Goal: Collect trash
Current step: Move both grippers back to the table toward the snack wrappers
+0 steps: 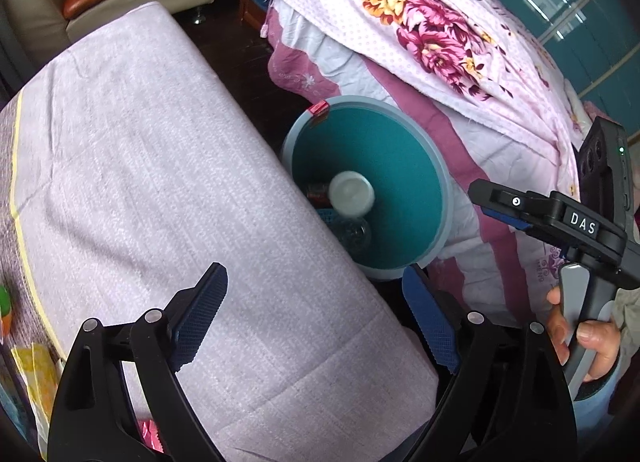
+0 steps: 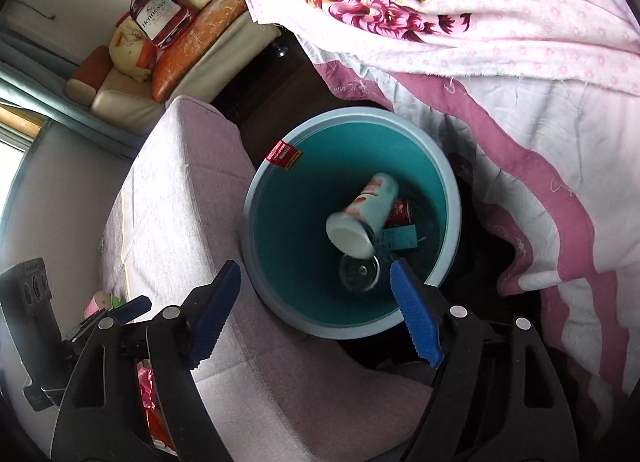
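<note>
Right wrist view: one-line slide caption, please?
Open right gripper above the teal trash bin, where a paper cup lies among discarded items.

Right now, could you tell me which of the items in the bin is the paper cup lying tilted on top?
It is the white paper cup with red print, leaning mouth-outward in the teal bin; the clear bottle and red can lie beneath it.

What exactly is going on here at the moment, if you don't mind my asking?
A person holding a two-finger gripper in each hand is collecting trash. The right gripper hangs open and empty over the round teal plastic bin, where a white paper cup lies with a red can and a clear plastic bottle. The left gripper is open and empty over the pale lilac cloth-covered table.
</note>
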Demonstrator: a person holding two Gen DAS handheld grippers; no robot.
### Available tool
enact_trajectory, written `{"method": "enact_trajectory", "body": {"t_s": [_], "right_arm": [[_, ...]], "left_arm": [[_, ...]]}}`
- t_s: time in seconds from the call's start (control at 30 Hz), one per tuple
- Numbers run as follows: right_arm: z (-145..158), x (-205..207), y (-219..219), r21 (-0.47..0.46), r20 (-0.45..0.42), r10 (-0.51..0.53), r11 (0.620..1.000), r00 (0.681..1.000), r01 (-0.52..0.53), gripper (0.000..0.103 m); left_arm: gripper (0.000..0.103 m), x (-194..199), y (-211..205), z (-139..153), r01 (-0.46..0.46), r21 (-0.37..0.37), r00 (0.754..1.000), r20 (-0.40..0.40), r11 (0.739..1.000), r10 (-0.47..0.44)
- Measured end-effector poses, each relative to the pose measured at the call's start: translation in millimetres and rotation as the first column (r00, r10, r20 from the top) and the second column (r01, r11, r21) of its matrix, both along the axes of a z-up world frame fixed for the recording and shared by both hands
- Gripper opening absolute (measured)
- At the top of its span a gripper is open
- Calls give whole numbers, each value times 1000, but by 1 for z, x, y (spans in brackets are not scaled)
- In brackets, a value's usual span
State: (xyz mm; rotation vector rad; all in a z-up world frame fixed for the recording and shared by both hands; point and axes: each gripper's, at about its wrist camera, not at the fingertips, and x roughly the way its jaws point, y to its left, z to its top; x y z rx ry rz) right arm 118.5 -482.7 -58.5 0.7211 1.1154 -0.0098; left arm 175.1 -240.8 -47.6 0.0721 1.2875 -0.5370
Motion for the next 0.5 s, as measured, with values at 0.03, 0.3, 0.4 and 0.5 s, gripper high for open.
{"method": "enact_trajectory", "body": {"t_s": [0.03,0.3,0.4,0.5], "right_arm": [[1,0,2,4,-6,-1,1000,1000,1,76],[15,-3,33,-6,-15,39,999,999,-39,77],[22,-3,51,-17,-9,74,997,997,-74,77],[28,-3,71,-29,-4,111,993,994,-111,77]], "left_arm": [[90,-2,6,0,-7,-5,1000,-2,1000,7],[90,-18,47,7,-58,-23,998,4,998,58],[90,-25,70,12,-89,-31,996,16,996,90],[90,-31,93,19,-120,-45,992,30,992,121]]}}
